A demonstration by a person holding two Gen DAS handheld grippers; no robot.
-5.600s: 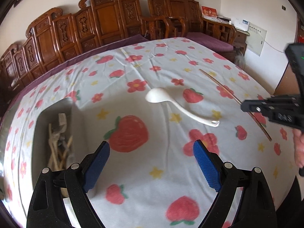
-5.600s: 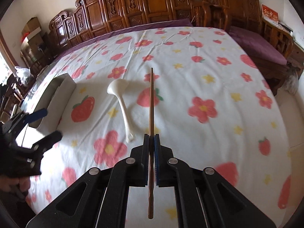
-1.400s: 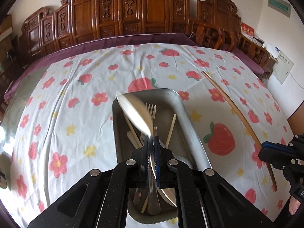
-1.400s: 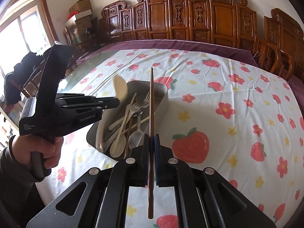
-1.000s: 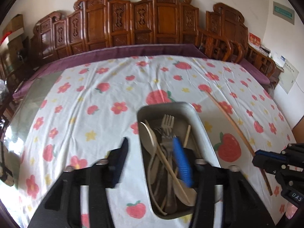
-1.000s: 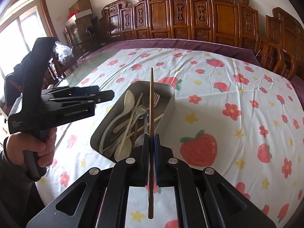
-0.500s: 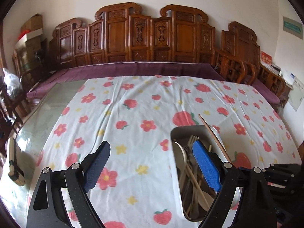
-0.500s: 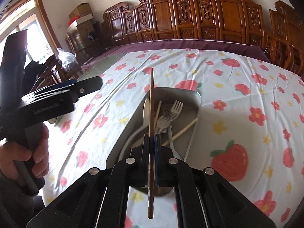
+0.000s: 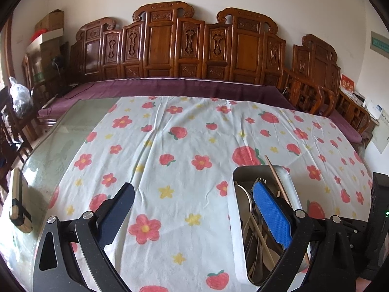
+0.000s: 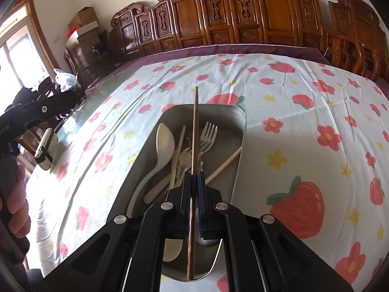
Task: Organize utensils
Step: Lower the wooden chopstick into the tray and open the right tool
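Observation:
A metal tray (image 10: 240, 141) on the strawberry-print cloth holds a white spoon (image 10: 165, 141), forks (image 10: 209, 131) and pale chopsticks. My right gripper (image 10: 193, 177) is shut on a long brown chopstick (image 10: 195, 126), which hangs lengthwise over the tray above the cutlery. In the left wrist view the tray (image 9: 234, 219) sits at the lower right behind my right finger, with the brown chopstick (image 9: 274, 170) slanting over it. My left gripper (image 9: 192, 187) is to the left of the tray over bare cloth; its jaws are opening wide with nothing between them.
Carved wooden benches with purple cushions (image 9: 170, 87) line the far side of the table. Bare glass tabletop (image 9: 56, 150) shows at the left beyond the cloth, where a small strapped block (image 9: 18, 206) lies near the edge. A person's hand (image 10: 14, 194) grips the left tool.
The left gripper let the white spoon drop into the tray, spread its jaws and drew back left. The right gripper brought the brown chopstick down over the tray.

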